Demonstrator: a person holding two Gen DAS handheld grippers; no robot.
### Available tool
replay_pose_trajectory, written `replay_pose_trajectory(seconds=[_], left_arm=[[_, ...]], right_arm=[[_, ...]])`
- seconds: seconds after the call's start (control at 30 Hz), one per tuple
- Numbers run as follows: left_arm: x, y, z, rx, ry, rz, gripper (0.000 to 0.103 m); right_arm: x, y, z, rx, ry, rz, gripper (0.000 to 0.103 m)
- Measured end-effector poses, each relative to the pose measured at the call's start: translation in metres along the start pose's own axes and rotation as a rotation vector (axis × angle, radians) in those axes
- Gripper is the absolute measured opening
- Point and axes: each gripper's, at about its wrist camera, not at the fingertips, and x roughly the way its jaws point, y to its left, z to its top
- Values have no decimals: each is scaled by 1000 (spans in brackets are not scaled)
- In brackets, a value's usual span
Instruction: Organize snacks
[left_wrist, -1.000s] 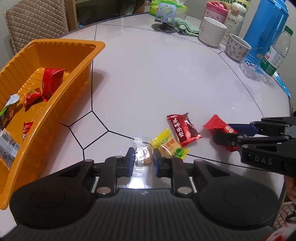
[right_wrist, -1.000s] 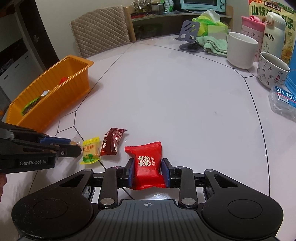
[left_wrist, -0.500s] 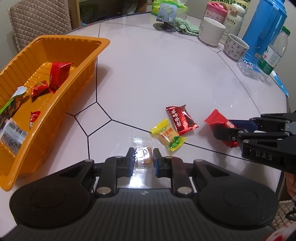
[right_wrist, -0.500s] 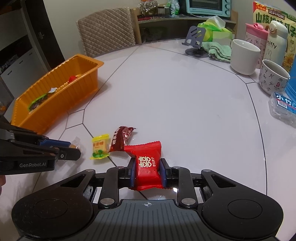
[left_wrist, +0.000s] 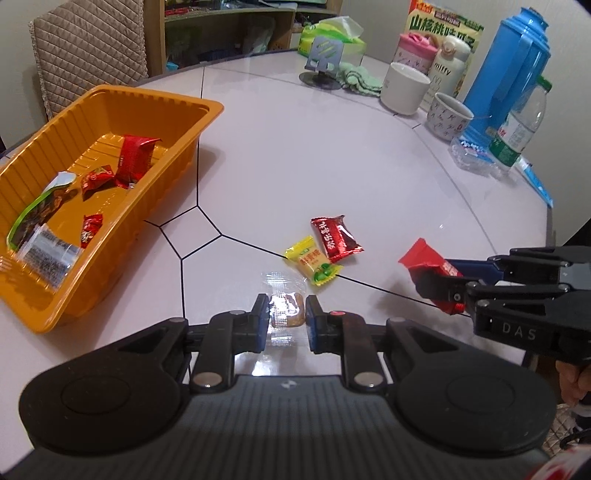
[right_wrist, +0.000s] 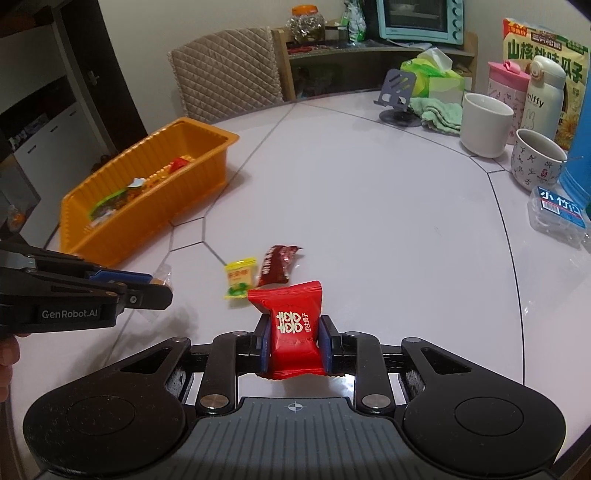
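Observation:
My left gripper (left_wrist: 286, 314) is shut on a clear-wrapped brown candy (left_wrist: 286, 313) and holds it above the table; it also shows in the right wrist view (right_wrist: 155, 290). My right gripper (right_wrist: 293, 341) is shut on a red snack packet (right_wrist: 291, 328), also seen in the left wrist view (left_wrist: 424, 260). A yellow candy (left_wrist: 313, 265) and a dark red packet (left_wrist: 334, 238) lie together on the white table (left_wrist: 332, 166). The orange tray (left_wrist: 177, 155) at the left holds several snacks.
At the table's far right stand a white mug (left_wrist: 404, 88), a patterned cup (left_wrist: 447, 116), a blue thermos (left_wrist: 506, 62), a water bottle (left_wrist: 521, 122) and a clear box (right_wrist: 557, 216). A phone stand (left_wrist: 321, 62) and green cloth (left_wrist: 360, 79) sit at the back. A quilted chair (right_wrist: 225, 77) stands behind.
Both grippers have lifted and pulled back with their snacks. The tray and the two loose snacks have not moved on the table.

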Motion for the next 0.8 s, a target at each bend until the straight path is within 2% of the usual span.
replay_pose_trajectory(seconds=[0.4, 0.8], left_arm=[[-61, 20, -38, -61, -45, -1, 18], [-112, 68, -76, -136, -58, 43, 18]], right_arm=[[-36, 55, -21, -26, 1, 82, 27], [-41, 125, -35, -69, 37, 171, 26]])
